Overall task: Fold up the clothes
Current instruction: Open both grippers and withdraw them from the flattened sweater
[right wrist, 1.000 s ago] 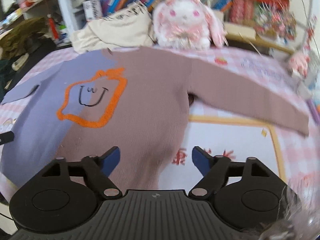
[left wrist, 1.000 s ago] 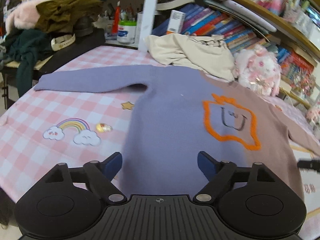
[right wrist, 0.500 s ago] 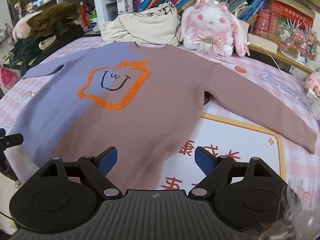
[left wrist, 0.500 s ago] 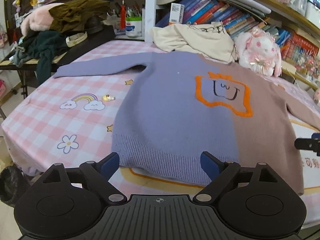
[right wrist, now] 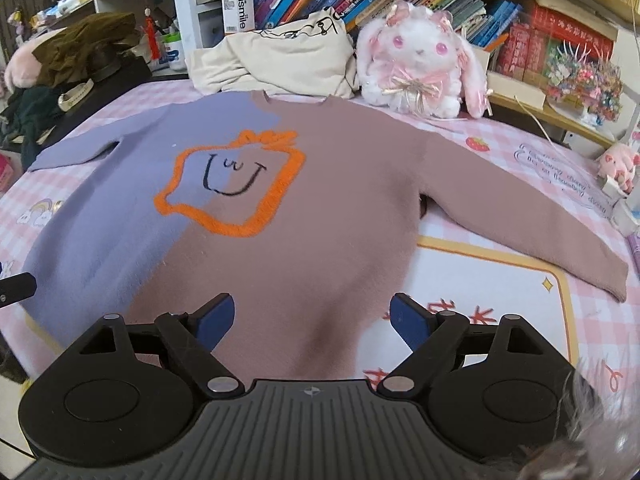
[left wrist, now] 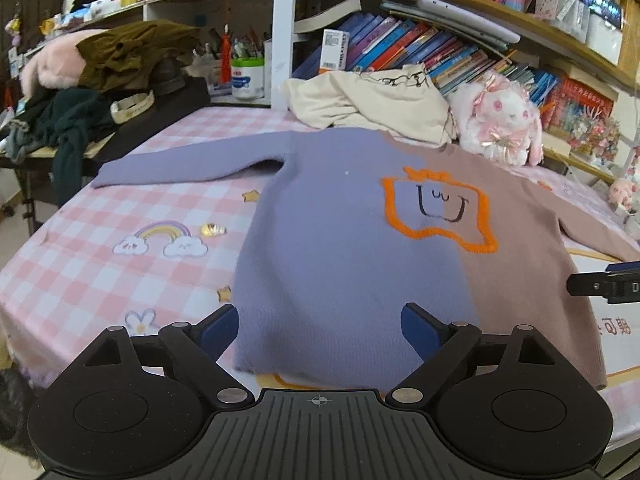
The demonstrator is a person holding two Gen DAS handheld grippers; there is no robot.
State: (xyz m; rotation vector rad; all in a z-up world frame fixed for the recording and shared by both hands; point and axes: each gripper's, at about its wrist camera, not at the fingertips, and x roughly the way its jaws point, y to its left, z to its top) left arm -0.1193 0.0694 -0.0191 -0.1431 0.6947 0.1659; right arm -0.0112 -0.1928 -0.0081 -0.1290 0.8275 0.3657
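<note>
A sweater, half lilac (left wrist: 332, 240) and half dusty pink (right wrist: 340, 208), lies flat and face up on the table with both sleeves spread out. An orange outlined face motif (right wrist: 236, 184) sits on its chest. My left gripper (left wrist: 320, 330) is open and empty, over the lilac hem. My right gripper (right wrist: 312, 320) is open and empty, over the pink hem. The right gripper's finger also shows at the right edge of the left wrist view (left wrist: 604, 284).
The table has a pink checked cloth (left wrist: 100, 264). At the back lie a cream garment (right wrist: 276, 60) and a white plush rabbit (right wrist: 420, 68), with bookshelves (left wrist: 420, 48) behind. A pile of dark clothes (left wrist: 80, 92) sits far left. Small toys (right wrist: 618, 164) stand at the right.
Both grippers pulled back from the sweater to beyond its hem, then came forward and are now over the hem. The sweater has not moved. Both stay open.
</note>
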